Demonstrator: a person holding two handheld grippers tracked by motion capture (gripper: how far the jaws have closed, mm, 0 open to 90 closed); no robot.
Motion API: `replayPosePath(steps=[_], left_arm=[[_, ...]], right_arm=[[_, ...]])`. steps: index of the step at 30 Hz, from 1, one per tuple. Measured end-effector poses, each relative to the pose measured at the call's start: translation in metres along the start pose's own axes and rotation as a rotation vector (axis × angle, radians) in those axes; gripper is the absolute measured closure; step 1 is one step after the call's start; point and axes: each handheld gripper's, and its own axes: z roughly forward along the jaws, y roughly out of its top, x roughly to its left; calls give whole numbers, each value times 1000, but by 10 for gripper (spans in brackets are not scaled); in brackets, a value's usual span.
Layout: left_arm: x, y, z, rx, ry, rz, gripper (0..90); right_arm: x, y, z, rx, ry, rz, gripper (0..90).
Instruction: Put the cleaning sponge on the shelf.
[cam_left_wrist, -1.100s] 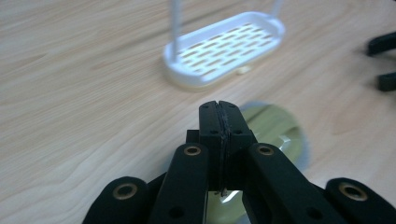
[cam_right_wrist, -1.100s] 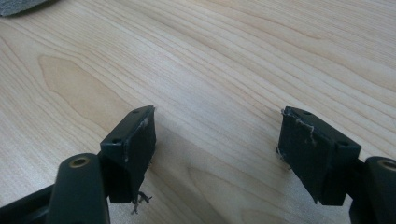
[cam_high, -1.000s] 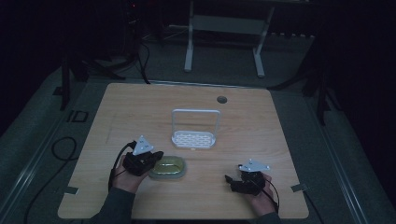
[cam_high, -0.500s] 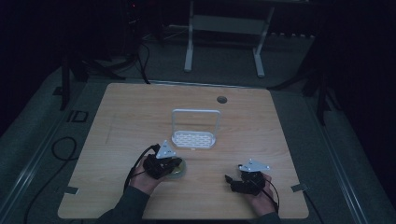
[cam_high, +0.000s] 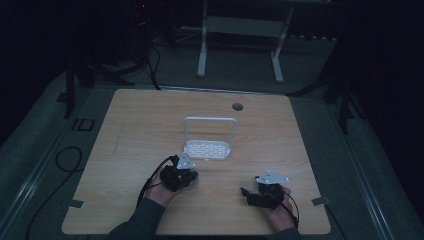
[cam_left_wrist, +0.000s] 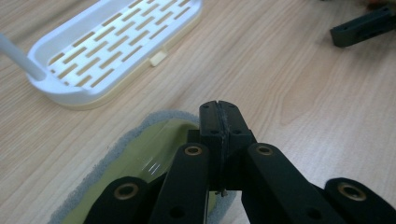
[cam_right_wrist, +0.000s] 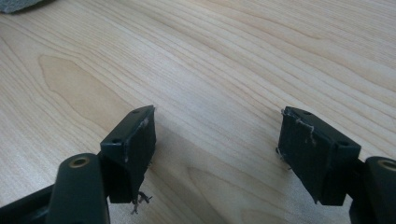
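Observation:
A yellow-green sponge (cam_left_wrist: 140, 158) with a grey scouring rim lies on the wooden table, just in front of a white slotted tray (cam_left_wrist: 107, 46) that has a tall hoop handle (cam_high: 209, 120). My left gripper (cam_left_wrist: 219, 112) is directly over the sponge's near edge with its jaws pressed flat together and nothing showing between them. In the high view the left gripper (cam_high: 189, 176) covers most of the sponge (cam_high: 193, 184). My right gripper (cam_right_wrist: 217, 140) stands open low over bare wood at the front right (cam_high: 246, 193), holding nothing.
The table (cam_high: 150, 125) has a round cable hole (cam_high: 237, 106) near its far edge. A white stand's legs (cam_high: 240, 30) are on the floor beyond it. Cables trail from both grippers toward the near edge.
My left gripper has moved right, from beside the sponge to directly over it. The right gripper has stayed where it was.

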Motion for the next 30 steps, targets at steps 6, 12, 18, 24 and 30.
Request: replayPosePath(steps=[6,12,18,24,30], left_arm=[[7,-1,1,8,18,-12,897],[19,-2,-1,12,39,-36,897],[33,-5,-4,20,57,-62,897],[45,-8,-9,30,75,-96,897],[51,-11,-23,16,74,-116,796]], right_arm=[[0,0,0,-1,0,3,271],[0,0,0,-1,0,1,271],[0,0,0,-2,0,2,271],[0,0,0,-2,0,1,271],[0,0,0,-1,0,2,271]])
